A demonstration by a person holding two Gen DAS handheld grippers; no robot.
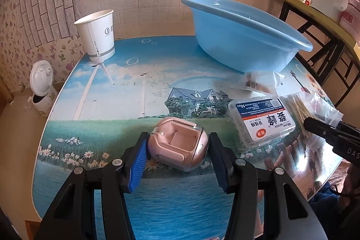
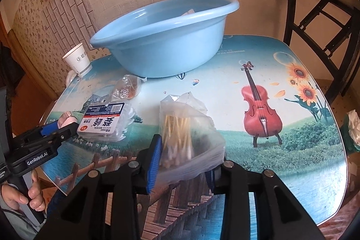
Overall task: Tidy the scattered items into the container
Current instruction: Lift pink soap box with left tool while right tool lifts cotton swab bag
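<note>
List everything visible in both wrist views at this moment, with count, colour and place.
basin: 1, light blue, back of table
paper cup: 1, white, back left corner
earbud case: 1, pink, between left fingers
floss pick box: 1, clear, white label, table centre
snack packet: 1, clear, before basin
cotton swab bag: 1, clear, between right fingers
table: 1, scenic print
left hand-held gripper: 1, black, blue pads
right hand-held gripper: 1, same

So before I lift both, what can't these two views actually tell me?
- Basin contents: its near wall hides the inside in both views; only a pale corner shows in the right view.
- Right claw's right finger: hidden behind the bag of cotton swabs.
- Pink case: blurred, so contact with the left claw is unclear.
</note>
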